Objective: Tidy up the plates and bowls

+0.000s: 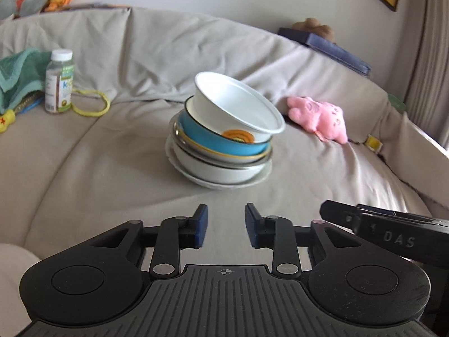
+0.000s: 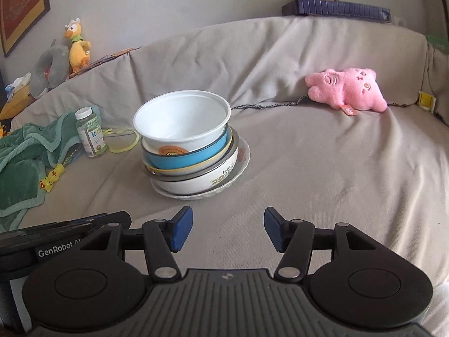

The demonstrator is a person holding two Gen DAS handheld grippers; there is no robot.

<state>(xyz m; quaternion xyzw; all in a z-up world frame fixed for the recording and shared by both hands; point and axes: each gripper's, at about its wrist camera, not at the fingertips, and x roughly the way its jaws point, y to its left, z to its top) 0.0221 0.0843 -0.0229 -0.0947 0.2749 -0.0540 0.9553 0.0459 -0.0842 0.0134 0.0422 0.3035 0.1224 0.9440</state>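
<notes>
both grippers (image 1: 226, 226) (image 2: 228, 230) spread, bare couch (image 2: 308, 182) before stack (image 2: 190, 151).

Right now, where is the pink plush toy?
In both views the pink plush toy lies on the sofa, right of the bowl stack, against the backrest.

A beige-covered sofa (image 2: 322, 168) stands against a pale wall (image 2: 196, 5) hung with framed pictures (image 2: 22, 8).
</notes>
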